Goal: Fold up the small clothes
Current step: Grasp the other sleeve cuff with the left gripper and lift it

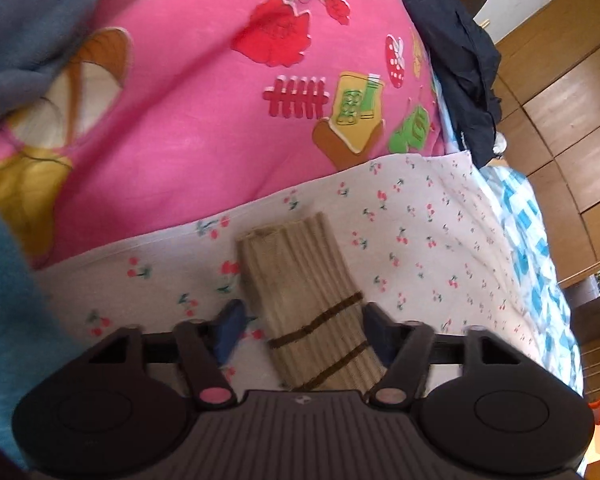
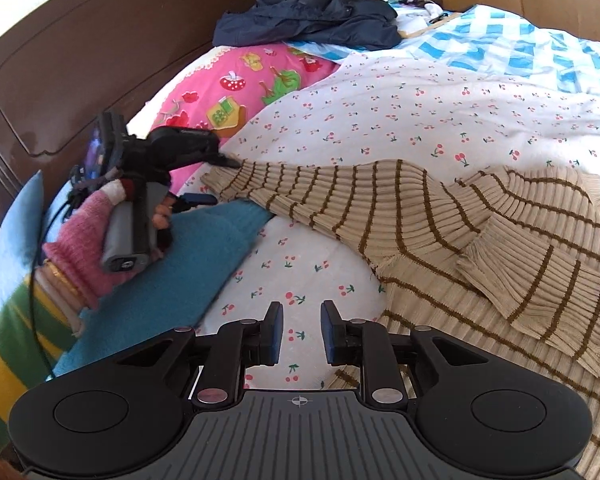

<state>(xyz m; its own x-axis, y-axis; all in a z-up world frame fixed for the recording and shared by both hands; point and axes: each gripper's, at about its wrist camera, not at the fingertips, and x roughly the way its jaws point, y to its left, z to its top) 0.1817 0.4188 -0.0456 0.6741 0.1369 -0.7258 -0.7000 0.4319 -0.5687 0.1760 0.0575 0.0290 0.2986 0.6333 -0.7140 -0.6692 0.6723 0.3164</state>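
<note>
- The striped sweater [image 2: 500, 240] lies spread on the cherry-print sheet [image 2: 380, 112] of the bed, its body bunched to the right, one sleeve folded across it, and the other sleeve [image 2: 320, 188] stretched out long toward the pink pillow [image 2: 236, 92].
- It looks like a soft ribbed knit, light and floppy; I'd expect it to stretch and sag rather than keep any shape when lifted.
- The left gripper [image 1: 300, 332] straddles that sleeve with its fingers set wide on either side of it, apparently not yet pinching; the cuff [image 1: 284, 236] lies just ahead.
- The right gripper [image 2: 302, 332] hovers over bare sheet, its fingers parted a little and holding nothing, close beside the sweater's hem [image 2: 380, 316].
- Best hold, to my eye: pinch the cuff's thick doubled rib, which should not slip, and take the hem or shoulder with the other gripper so the knit doesn't drag.
</note>
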